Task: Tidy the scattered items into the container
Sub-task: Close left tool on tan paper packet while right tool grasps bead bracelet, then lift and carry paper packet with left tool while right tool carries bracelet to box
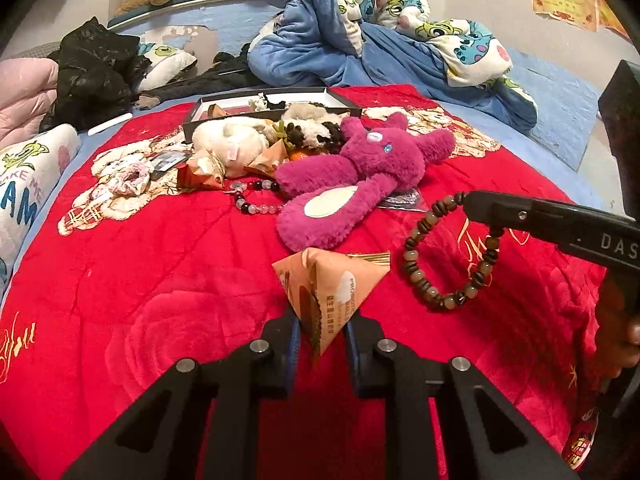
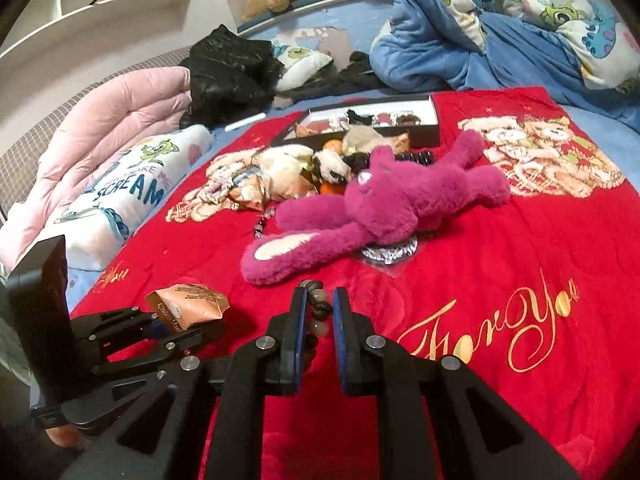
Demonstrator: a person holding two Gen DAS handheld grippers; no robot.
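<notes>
On a red blanket (image 2: 500,280) lettered "For You," my left gripper (image 1: 320,320) pinches an orange snack packet (image 1: 328,284) (its small print too blurred to read), while my right gripper (image 2: 320,308) clamps a bead bracelet (image 1: 452,256), most of the loop hidden below my fingers. The open box (image 2: 434,120) lies beyond a pink plush toy (image 2: 384,208), its contents hard to make out.

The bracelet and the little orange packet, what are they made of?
The bracelet, held by the right gripper, looks like polished stone or glass beads, pale and glossy, with darker ridged beads, maybe wood. The packet, pinched in the left gripper, looks like printed foil or plastic film: it creases sharply and shines slightly.
</notes>
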